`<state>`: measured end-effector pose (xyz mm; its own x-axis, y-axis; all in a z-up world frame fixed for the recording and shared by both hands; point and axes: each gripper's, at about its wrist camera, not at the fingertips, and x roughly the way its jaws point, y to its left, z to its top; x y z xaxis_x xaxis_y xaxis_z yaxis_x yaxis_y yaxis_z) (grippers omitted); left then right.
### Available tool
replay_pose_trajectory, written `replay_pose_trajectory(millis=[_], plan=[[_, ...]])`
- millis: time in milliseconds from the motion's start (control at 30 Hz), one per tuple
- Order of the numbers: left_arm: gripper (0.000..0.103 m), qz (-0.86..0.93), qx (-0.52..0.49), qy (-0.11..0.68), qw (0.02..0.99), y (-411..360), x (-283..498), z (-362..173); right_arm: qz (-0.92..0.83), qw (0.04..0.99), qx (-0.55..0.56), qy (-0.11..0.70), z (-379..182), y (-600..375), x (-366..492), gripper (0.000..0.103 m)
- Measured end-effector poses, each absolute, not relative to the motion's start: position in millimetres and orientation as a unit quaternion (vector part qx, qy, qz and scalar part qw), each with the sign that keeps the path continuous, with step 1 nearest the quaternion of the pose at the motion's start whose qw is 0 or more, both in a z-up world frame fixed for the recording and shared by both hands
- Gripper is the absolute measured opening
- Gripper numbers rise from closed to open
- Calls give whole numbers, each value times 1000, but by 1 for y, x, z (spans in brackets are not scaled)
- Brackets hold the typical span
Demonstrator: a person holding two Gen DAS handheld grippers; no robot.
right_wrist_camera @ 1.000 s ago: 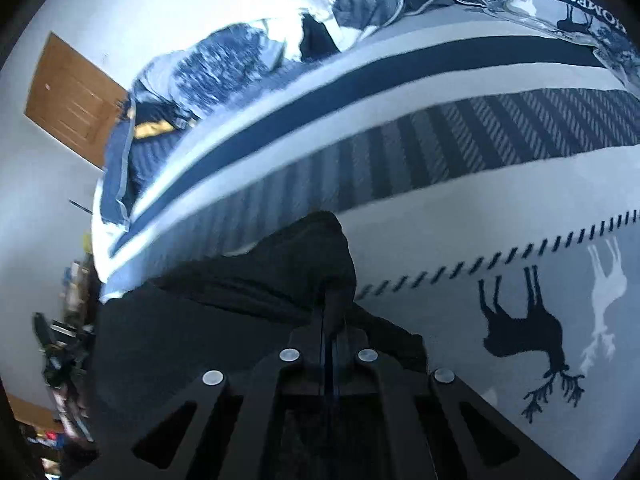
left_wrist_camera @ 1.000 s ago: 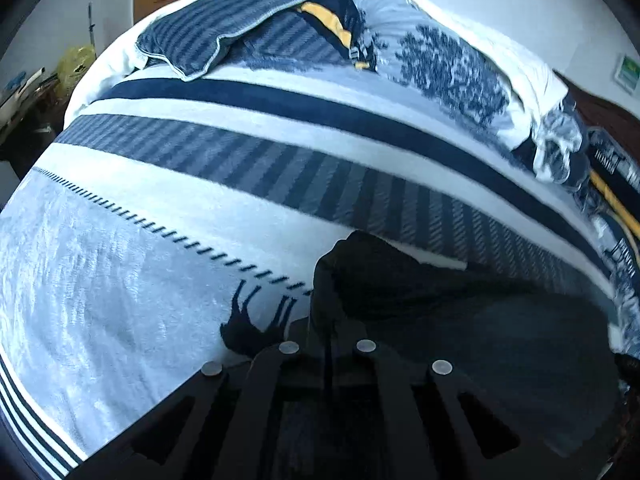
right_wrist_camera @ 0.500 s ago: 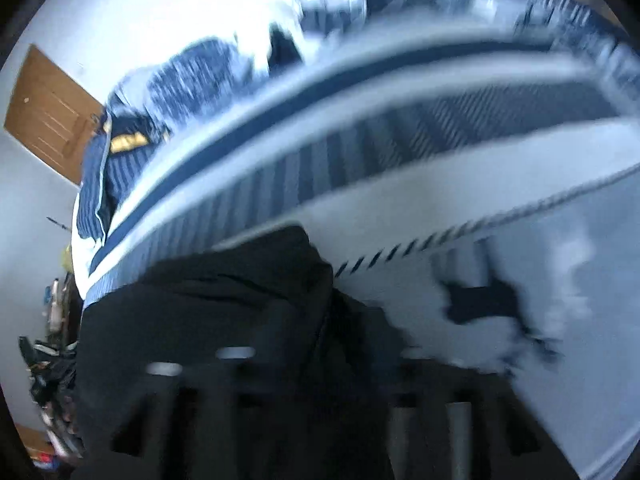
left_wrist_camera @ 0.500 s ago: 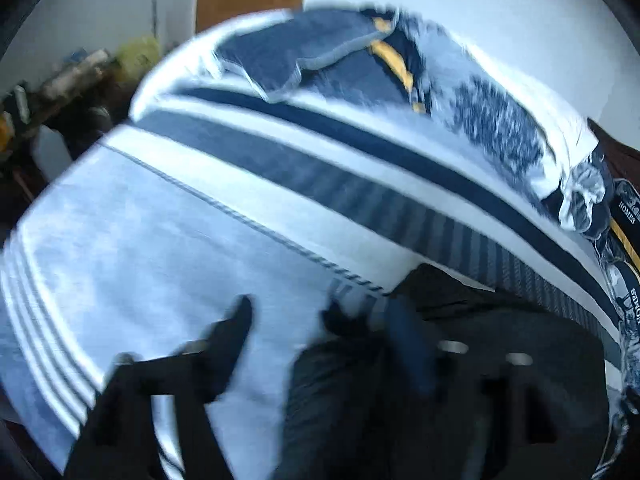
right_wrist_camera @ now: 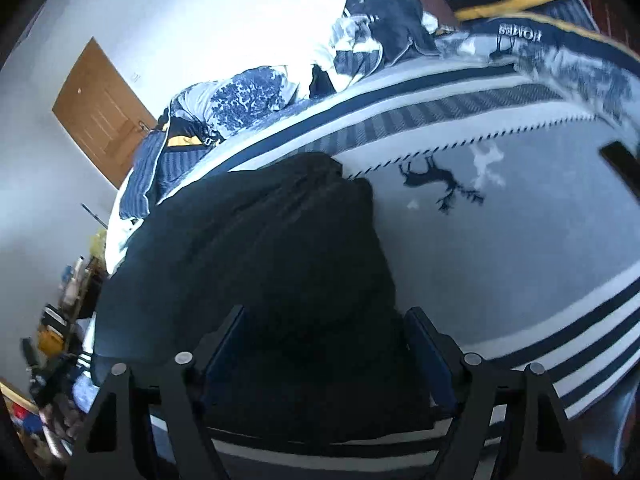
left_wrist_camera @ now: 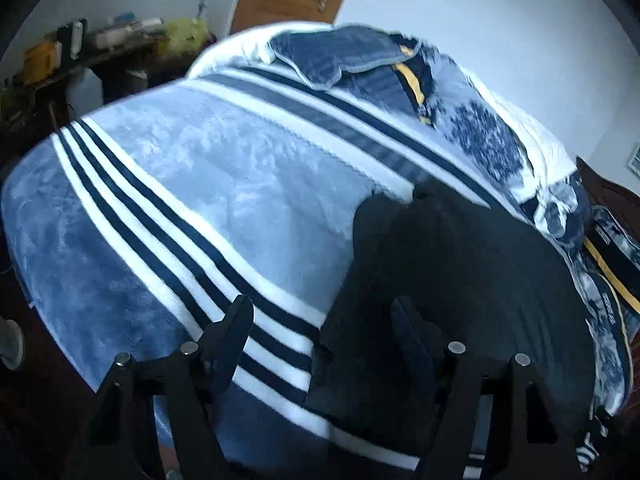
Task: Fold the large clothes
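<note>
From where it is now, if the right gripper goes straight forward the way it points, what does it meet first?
Most likely the black garment: it fills the space between and ahead of the open right gripper. The striped blanket lies under it and beyond. Depth is hard to judge here.

Cool, bluish daylight washes both fisheye views; the white wall (right_wrist_camera: 224, 16) glares almost blown out. The black garment (right_wrist_camera: 272, 248) reads as a near-featureless dark mass. Straight stripes on the blanket (left_wrist_camera: 168, 184) bow strongly toward the rims, with slight motion blur throughout and black vignetted corners
</note>
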<state>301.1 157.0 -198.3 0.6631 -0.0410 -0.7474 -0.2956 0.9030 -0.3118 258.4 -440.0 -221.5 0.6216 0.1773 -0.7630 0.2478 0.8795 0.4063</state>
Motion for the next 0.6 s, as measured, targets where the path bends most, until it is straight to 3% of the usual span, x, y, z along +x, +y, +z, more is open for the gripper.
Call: replay_pose_trajectory(millis=[100, 200, 267, 300, 333, 400, 433, 467, 500, 567, 600], plan=[[72, 45, -203, 429, 879, 154, 308, -206, -27, 841, 290, 455, -235, -450, 258, 80], [72, 17, -188, 451, 872, 144, 310, -212, -22, 832, 316, 455, -239, -457, 253, 72], [72, 7, -173, 458, 872, 134, 314, -211, -15, 829, 313, 462, -241, -455, 252, 53], [71, 5, -170, 461, 871, 132, 313, -213, -12, 828, 307, 469, -242, -453, 253, 49], [65, 2, -166, 467, 869, 130, 312, -215, -10, 828, 300, 474, -243, -451, 254, 46], [42, -3, -150, 481, 864, 123, 316, -219, -13, 827, 291, 481, -245, -448, 256, 45], [19, -6, -138, 481, 866, 118, 315, -219, -10, 826, 291, 483, -246, -447, 257, 42], [6, -6, -123, 478, 870, 114, 313, -217, -9, 825, 291, 484, -247, -447, 259, 34], [5, 5, -97, 464, 881, 109, 308, -212, -12, 826, 287, 485, -247, -446, 259, 30], [3, 23, -67, 456, 887, 104, 302, -209, -12, 835, 281, 473, -243, -444, 256, 10], [3, 33, -55, 469, 881, 103, 302, -213, -17, 840, 274, 468, -239, -443, 253, 9]])
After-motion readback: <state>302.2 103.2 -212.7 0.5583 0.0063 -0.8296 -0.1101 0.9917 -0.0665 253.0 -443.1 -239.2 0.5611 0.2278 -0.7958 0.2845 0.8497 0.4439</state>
